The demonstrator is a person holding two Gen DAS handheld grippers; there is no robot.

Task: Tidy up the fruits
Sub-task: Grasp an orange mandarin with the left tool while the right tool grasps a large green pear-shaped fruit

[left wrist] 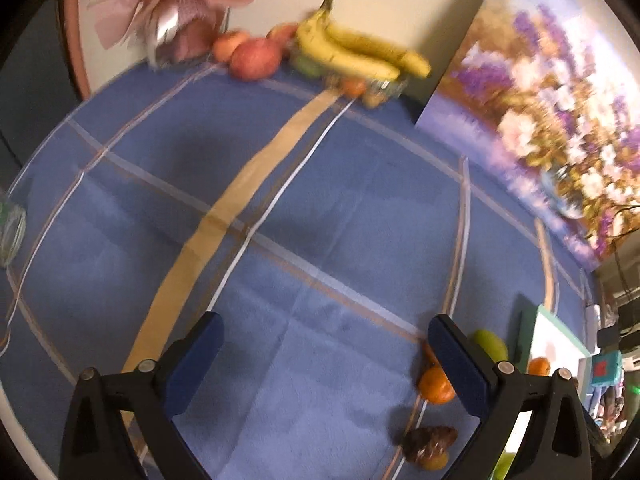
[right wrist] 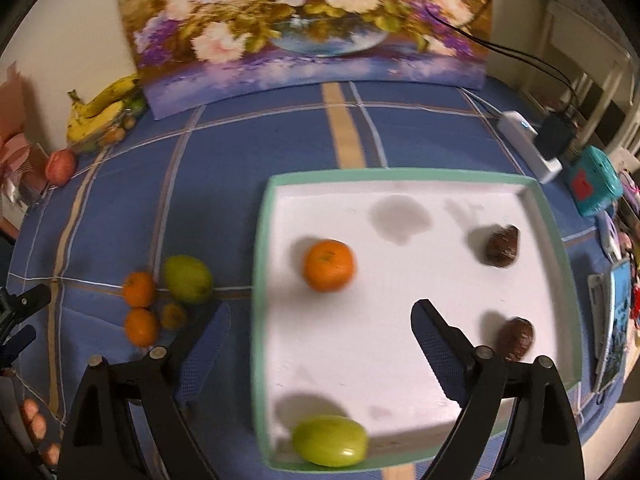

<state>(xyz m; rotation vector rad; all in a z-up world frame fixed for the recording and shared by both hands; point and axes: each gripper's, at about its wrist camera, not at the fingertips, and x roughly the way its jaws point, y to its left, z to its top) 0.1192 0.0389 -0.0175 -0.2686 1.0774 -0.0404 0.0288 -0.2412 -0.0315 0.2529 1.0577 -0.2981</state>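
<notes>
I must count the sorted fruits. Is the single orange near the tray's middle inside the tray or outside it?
Inside. The orange lies on the white floor of the tray, within its green rim.

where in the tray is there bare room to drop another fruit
The tray is bare across its middle, between the orange and the two brown fruits, and along its far edge. The near left corner holds a green fruit. On the cloth left of the tray, the small oranges and another green fruit crowd together.
</notes>
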